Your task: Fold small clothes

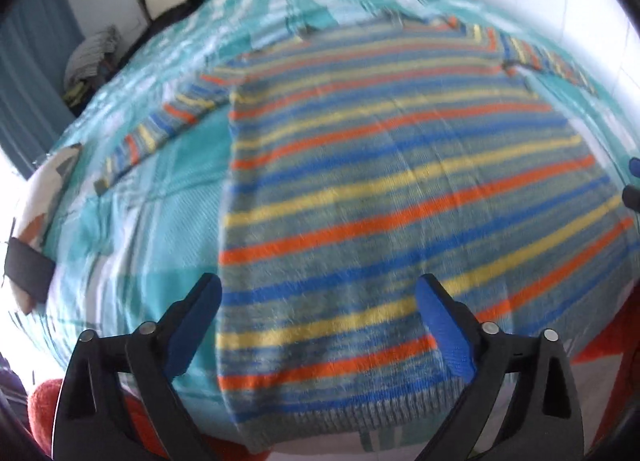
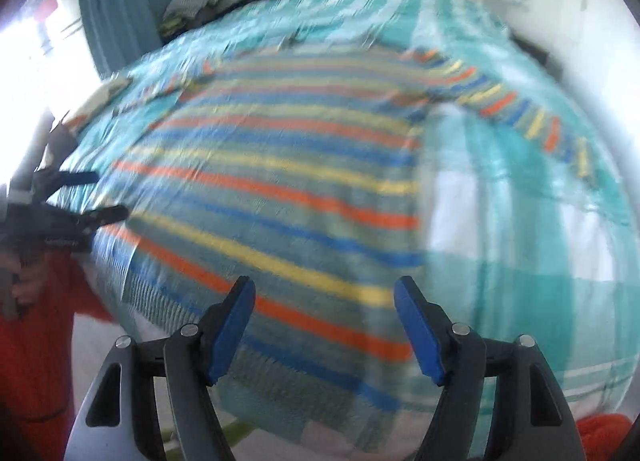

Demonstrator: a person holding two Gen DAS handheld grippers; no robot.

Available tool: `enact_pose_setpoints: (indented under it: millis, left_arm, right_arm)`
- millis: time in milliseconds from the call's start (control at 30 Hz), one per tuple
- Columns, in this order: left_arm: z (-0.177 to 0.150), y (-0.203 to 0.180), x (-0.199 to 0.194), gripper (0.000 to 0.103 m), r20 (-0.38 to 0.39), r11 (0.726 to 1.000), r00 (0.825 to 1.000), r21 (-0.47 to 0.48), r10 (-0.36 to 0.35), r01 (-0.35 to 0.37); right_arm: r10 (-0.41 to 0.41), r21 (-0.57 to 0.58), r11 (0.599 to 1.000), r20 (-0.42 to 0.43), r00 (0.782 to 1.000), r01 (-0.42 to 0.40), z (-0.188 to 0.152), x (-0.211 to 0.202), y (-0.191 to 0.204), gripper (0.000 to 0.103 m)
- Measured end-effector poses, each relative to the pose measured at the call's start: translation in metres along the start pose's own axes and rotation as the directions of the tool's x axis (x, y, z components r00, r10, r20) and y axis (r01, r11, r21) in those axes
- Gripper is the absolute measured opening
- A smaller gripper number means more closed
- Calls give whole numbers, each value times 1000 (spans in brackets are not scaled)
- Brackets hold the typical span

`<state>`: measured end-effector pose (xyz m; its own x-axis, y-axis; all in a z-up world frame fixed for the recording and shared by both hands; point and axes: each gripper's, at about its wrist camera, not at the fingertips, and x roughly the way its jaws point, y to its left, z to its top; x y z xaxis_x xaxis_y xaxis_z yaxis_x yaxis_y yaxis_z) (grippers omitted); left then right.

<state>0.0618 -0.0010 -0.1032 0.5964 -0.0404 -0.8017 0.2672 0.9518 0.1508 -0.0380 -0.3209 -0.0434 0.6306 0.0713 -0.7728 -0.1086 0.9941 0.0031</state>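
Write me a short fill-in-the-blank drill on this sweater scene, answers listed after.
1. The striped sweater lies spread flat on a teal ____ bedspread.
2. Both sleeves are stretched ____ from the body, not folded in.
3. The left tongs and right tongs both stand ____, holding nothing.
4. The ribbed hem lies at the edge ____ to the tongs.

Answers: checked; outward; open; nearest

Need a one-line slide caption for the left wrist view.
Open left gripper poised over the hem of a striped sweater laid flat on a teal checked blanket.
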Motion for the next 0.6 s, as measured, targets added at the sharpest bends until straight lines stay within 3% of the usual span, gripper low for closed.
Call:
enact_pose_setpoints:
  millis: [100,167,300,367,600]
  left_arm:
    - [4,10,8,99,-26,998,999,-66,-21,19]
    - [4,18,18,99,-58,995,998,-104,-19,13]
    - [2,25,49,103,-160,993,987,-120,-7,-13]
    - [-1,30,50,103,-144,986,989,-168,-28,4]
    - [-6,36,51,103,-131,978,989,-202,-70,43]
  right_arm:
    - [-157,88,984,53,986,152,11,0,-27,82]
    - [-214,146,967,27,976,208,13,7,-44,82]
    - [-234,229,941,-84,968,248,2,27,-69,82]
    - [-221,233,939,-159,962,254,-9,38,-75,83]
    - [-254,214,934,-172,952,287,-17,35,-76,94]
